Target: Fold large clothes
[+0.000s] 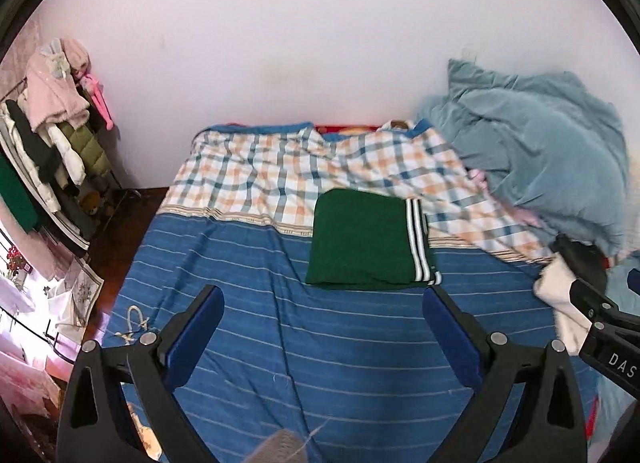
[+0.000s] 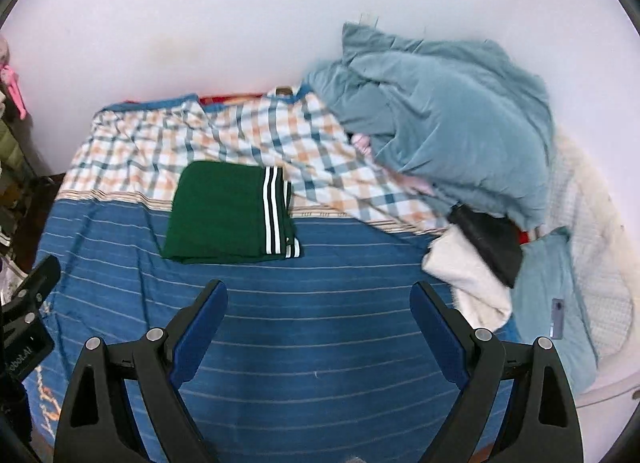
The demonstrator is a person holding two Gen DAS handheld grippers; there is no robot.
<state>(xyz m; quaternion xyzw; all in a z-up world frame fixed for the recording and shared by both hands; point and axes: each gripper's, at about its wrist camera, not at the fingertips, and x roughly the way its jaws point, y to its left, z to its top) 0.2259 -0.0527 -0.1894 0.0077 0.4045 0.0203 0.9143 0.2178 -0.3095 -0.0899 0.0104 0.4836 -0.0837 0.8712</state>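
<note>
Two grippers: both hang above the bed, tilted down toward it, neither touching any cloth.
Left gripper (image 1: 323, 303): fingers spread wide, blue pads facing each other, only striped sheet between them.
Right gripper (image 2: 319, 297): fingers wide apart, nothing between them; in the left wrist view its black body shows at about 3 to 4 o'clock.
Green garment (image 1: 360, 241): folded into a flat rectangle with white and black stripes along its right edge; it lies at 12 o'clock from the left gripper, just beyond the fingertips, and at about 11 o'clock from the right gripper.
Bed sheet (image 1: 248, 327): blue with thin pale stripes, lightly creased, under the near part of the green garment.
Checked cover (image 1: 256, 167): orange, blue and white plaid across the far half of the bed, under the garment's far edge.
Blue-grey duvet (image 2: 444, 119): crumpled in a heap at 1 to 2 o'clock in the right wrist view, against the wall.
White cloth (image 2: 468, 275): bunched at 3 o'clock from the right gripper, with a black cloth (image 2: 490, 241) lying on its far side.
Clothes rack (image 1: 56, 119): at 9 to 10 o'clock in the left wrist view, hung with pink, white and olive clothes.
</note>
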